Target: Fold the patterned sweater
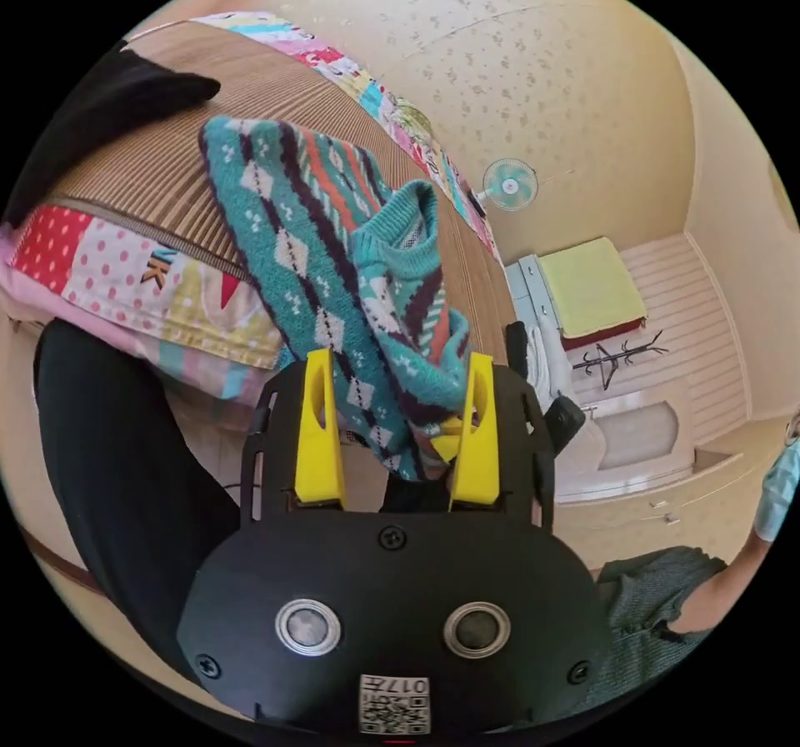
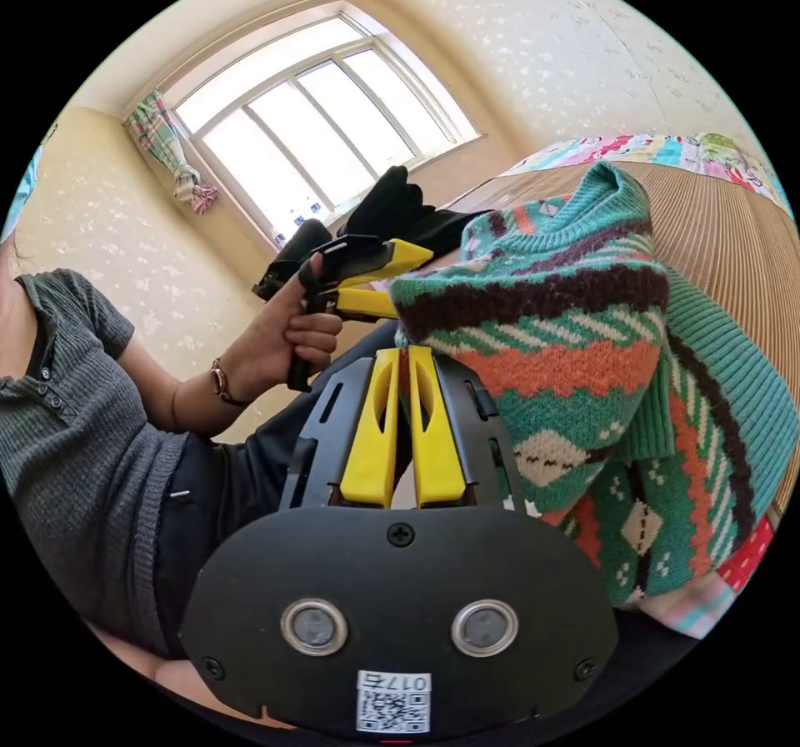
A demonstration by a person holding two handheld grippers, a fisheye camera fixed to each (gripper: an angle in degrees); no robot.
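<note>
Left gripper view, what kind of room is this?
Probably a bedroom: a bed with a woven brown mat over a colourful patchwork quilt, a wall-mounted teal fan, and a white cabinet.

- The left gripper (image 1: 397,426) sits at six o'clock, its yellow jaws spread apart.
- The patterned sweater (image 1: 333,255) hangs between the jaws, a fold draped against the right-hand jaw.
- From there the sweater runs toward eleven o'clock over a striped mat (image 1: 167,172).
- A patchwork bedcover (image 1: 125,276) lies at nine o'clock.
- A wall fan (image 1: 510,184) is at one o'clock.
- A yellow-topped cabinet (image 1: 592,288) stands at three o'clock.
</note>
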